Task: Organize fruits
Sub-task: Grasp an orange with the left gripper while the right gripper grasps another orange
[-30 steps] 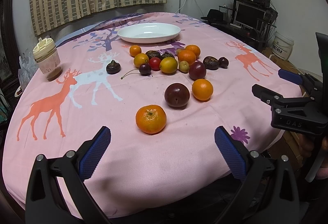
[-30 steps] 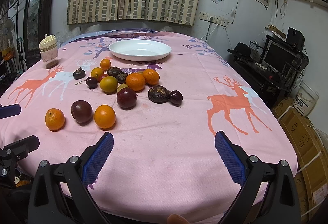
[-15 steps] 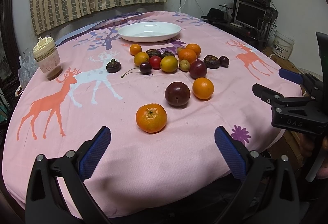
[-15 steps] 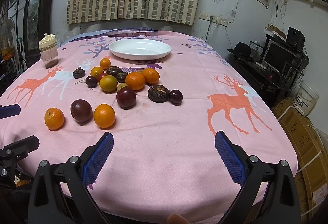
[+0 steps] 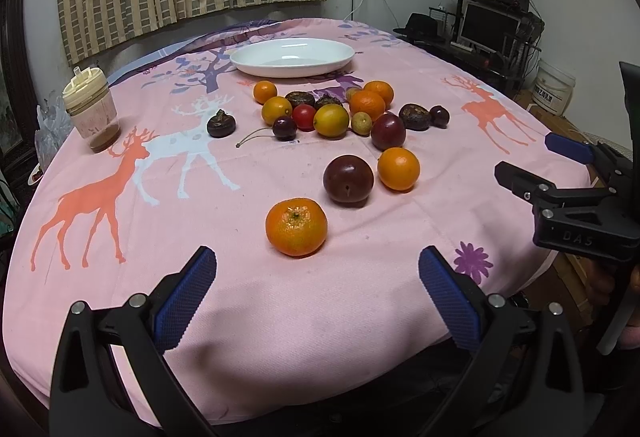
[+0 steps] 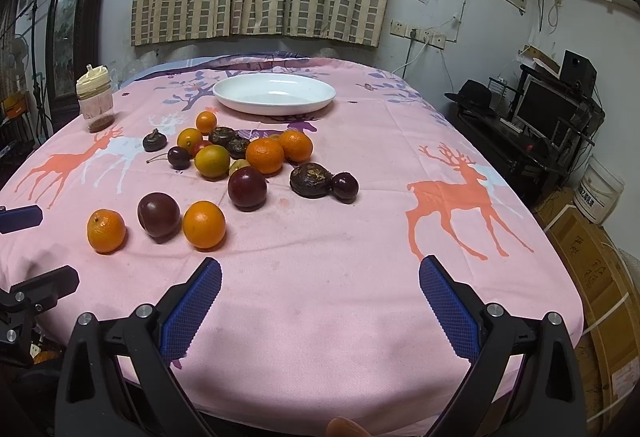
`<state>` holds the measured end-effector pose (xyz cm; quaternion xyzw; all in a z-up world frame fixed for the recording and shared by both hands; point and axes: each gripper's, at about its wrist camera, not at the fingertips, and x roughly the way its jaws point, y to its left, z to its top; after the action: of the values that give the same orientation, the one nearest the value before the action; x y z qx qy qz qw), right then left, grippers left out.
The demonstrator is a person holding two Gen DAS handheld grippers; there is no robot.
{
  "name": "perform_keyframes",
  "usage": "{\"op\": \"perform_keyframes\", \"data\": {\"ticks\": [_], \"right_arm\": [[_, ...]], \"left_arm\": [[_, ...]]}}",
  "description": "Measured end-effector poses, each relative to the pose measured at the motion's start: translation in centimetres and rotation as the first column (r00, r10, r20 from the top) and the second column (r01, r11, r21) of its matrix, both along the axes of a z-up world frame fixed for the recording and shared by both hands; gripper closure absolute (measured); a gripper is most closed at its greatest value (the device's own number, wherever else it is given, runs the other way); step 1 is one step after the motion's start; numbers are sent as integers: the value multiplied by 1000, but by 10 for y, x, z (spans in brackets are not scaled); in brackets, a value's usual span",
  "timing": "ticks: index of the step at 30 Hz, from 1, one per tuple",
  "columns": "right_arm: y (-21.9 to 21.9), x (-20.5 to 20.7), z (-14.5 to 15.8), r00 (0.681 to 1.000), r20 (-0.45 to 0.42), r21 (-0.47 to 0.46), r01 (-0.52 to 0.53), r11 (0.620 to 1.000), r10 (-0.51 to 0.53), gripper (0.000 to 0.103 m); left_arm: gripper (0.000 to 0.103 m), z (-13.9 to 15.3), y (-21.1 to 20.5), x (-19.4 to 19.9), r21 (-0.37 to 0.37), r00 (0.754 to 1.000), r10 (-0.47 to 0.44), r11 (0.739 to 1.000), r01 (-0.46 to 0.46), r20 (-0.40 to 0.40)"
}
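Several fruits lie on a pink deer-print tablecloth (image 5: 120, 165). A tangerine (image 5: 296, 226) is nearest my left gripper (image 5: 316, 289), which is open and empty just short of it. Behind it are a dark plum (image 5: 348, 179) and an orange (image 5: 399, 168), then a cluster of small fruits (image 5: 332, 113). An empty white plate (image 5: 292, 57) stands at the back. My right gripper (image 6: 320, 301) is open and empty over the front of the cloth (image 6: 360, 297); the orange (image 6: 203, 224), plum (image 6: 159, 213) and tangerine (image 6: 106, 230) lie to its left, the plate (image 6: 274, 93) far back.
A lidded jar (image 5: 91, 108) stands at the table's left back. The right gripper shows at the right edge of the left wrist view (image 5: 560, 173). A desk with a monitor (image 6: 548, 109) and cardboard boxes (image 6: 592, 261) stand right of the table.
Both views have crept slightly forward toward the fruits. Nothing on the table has moved and both grippers stay open.
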<state>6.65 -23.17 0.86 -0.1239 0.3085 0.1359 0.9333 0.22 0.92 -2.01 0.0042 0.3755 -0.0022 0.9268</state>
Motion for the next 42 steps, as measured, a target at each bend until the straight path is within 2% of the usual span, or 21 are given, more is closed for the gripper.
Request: {"op": "perform_keyframes", "data": {"ticks": [6,10,12,14,17,21,25,28,31,34,35,37,40,42], "right_arm": [[3,1,-9,1000,-16,11,-21,1000,21,4],[1,8,-16,994,-60,119,-86,989,94,4],[7,13,-21,988,-97,137,-107,985,120,4],[16,18,-30,982,-123,139,-128,982,145,13],[34,29,-39,964,-184,150,-165,975,192,34],[59,37,-41,946,-208,126,-226,966,249,37],[68,45,-39,933,-226,107,-263,959,282,39],[71,51,-41,924,-244,96,-280,955,295,46],[77,56,-44,913,-262,91,-301,949,314,52],[79,59,-47,908,-268,84,-311,947,322,53],[80,61,-47,907,-269,83,-314,946,324,57],[80,63,-47,907,-267,73,-316,946,324,66],[80,66,-46,898,-277,81,-333,939,343,66],[79,67,-45,891,-281,85,-347,934,357,66]], "left_arm": [[4,-2,8,3,-1,1000,14,1000,-14,-6],[4,-6,28,5,-13,1000,24,1000,-24,-4],[4,-9,41,9,-30,1000,14,999,-15,-15],[4,-13,52,15,-48,999,1,999,-2,-32],[8,-17,61,24,-68,998,-38,997,35,-54],[29,-23,65,37,-105,988,-119,989,109,-94],[30,-24,59,46,-129,973,-202,974,188,-107],[30,-24,51,52,-118,958,-267,960,255,-107],[30,-27,43,59,-94,946,-298,953,287,-129],[30,-29,42,67,-101,937,-317,947,305,-145],[30,-29,42,70,-104,935,-321,946,308,-151],[34,-31,42,75,-110,931,-326,944,311,-167],[47,-31,42,78,-108,925,-337,940,322,-176],[60,-29,42,79,-149,909,-374,925,350,-185]]}}
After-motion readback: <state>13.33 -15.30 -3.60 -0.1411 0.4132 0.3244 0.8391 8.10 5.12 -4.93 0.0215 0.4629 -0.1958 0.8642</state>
